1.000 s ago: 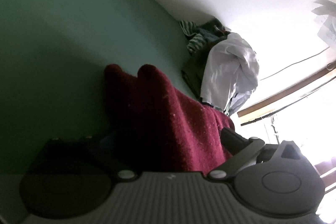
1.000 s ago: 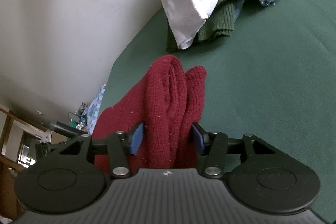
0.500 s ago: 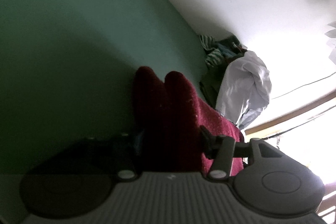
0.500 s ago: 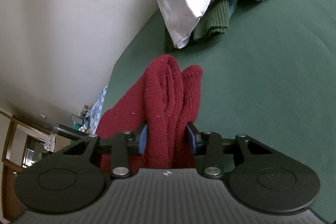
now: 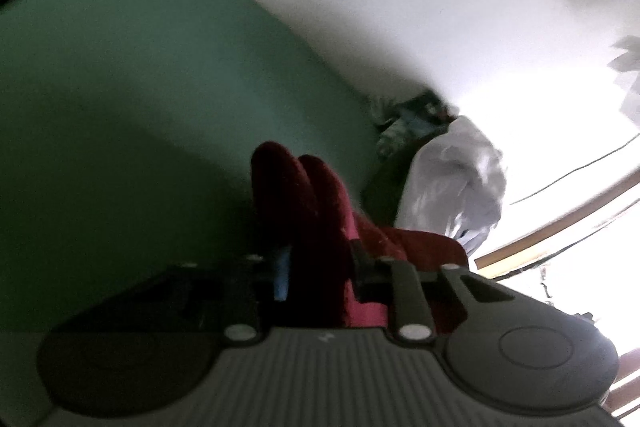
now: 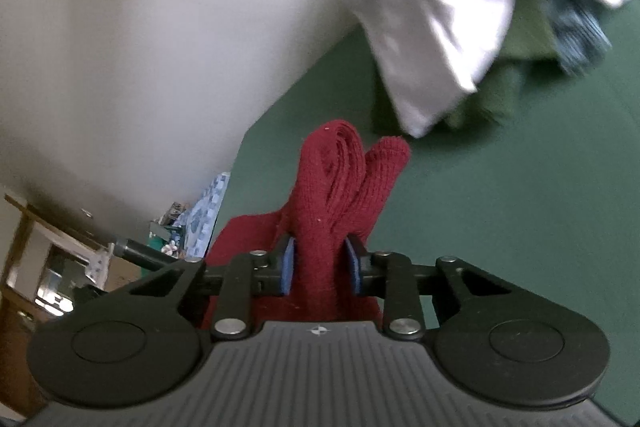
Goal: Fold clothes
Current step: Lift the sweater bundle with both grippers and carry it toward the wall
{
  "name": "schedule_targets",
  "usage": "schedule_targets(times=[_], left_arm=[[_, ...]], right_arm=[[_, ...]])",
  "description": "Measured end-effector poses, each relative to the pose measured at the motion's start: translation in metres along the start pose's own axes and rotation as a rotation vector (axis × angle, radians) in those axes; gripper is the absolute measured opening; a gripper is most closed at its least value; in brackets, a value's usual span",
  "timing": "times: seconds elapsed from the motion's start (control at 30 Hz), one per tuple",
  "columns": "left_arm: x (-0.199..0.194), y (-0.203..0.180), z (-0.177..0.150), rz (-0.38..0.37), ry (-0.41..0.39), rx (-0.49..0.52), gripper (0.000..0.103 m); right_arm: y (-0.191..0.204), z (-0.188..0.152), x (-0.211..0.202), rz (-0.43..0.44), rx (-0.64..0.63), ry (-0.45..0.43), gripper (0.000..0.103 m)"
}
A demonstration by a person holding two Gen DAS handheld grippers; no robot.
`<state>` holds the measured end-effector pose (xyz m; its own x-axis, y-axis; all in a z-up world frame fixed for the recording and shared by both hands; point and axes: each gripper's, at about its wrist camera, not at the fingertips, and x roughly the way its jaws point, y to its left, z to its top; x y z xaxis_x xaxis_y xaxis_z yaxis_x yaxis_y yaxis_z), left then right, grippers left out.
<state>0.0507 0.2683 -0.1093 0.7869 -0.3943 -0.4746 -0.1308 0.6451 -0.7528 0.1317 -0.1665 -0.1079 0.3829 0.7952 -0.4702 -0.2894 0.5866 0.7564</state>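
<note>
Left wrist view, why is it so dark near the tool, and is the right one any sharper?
Left wrist view: bright window glare at the right edge leaves the left tool and red knit garment in shadow, and everything is motion-blurred. Right wrist view: evenly lit; the right tool and the garment look crisp, while the white garment behind smears.

The clothes pile (image 6: 500, 39) at one o'clock is motion-blurred and cut by the top edge; the red knit (image 5: 320, 227) is perhaps too shadowed to read its folds.
</note>
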Motion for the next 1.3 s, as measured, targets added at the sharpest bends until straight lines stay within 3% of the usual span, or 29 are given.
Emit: schedule_targets(times=[0.07,0.17,0.2,0.27,0.4,0.53,0.57,0.6,0.63,0.67,0.77,0.83,0.9,1.1,1.3], left_arm=[[-0.003,0.005,0.021,-0.009,0.0,0.005,0.02],[-0.004,0.017,0.057,-0.005,-0.003,0.025,0.008],[-0.004,0.022,0.07,-0.016,-0.004,0.021,0.0],[-0.005,0.029,0.097,-0.047,-0.005,0.011,0.0],[-0.003,0.036,0.138,-0.001,0.008,0.083,0.0],[-0.006,0.066,0.138,-0.004,0.073,0.012,0.0],[-0.006,0.072,0.131,-0.008,0.087,-0.01,0.002],[-0.006,0.078,0.125,-0.013,0.1,-0.033,0.025],[-0.005,0.081,0.118,-0.021,0.108,-0.054,0.055],[-0.003,0.082,0.111,-0.033,0.109,-0.074,0.065],[0.004,0.085,0.089,-0.071,0.11,-0.134,0.07],[0.009,0.083,0.078,-0.058,0.103,-0.144,0.083],[0.014,0.081,0.069,-0.03,0.096,-0.146,0.089],[0.028,0.074,0.055,-0.031,0.13,-0.162,0.098],[0.047,0.061,0.053,-0.035,0.143,-0.121,0.1]], right_arm=[[0.015,0.005,0.01,-0.014,-0.027,-0.009,0.027],[0.038,0.015,0.03,-0.037,-0.073,-0.026,0.026],[0.043,0.018,0.038,-0.044,-0.081,-0.031,0.026],[0.053,0.024,0.055,-0.049,-0.081,-0.045,0.025],[0.068,0.037,0.085,-0.096,-0.105,-0.064,0.024],[0.069,0.04,0.099,-0.221,-0.177,-0.067,0.03],[0.064,0.038,0.096,-0.24,-0.166,-0.064,0.035],[0.06,0.034,0.091,-0.27,-0.165,-0.062,0.04],[0.055,0.031,0.085,-0.3,-0.165,-0.059,0.042],[0.051,0.028,0.08,-0.309,-0.169,-0.053,0.044],[0.038,0.024,0.069,-0.294,-0.13,-0.034,0.063],[0.026,0.023,0.067,-0.245,-0.088,-0.017,0.065],[0.019,0.022,0.068,-0.221,-0.077,0.003,0.069],[-0.002,0.019,0.068,-0.171,-0.057,0.04,0.071],[-0.01,0.031,0.076,-0.088,-0.098,0.086,0.074]])
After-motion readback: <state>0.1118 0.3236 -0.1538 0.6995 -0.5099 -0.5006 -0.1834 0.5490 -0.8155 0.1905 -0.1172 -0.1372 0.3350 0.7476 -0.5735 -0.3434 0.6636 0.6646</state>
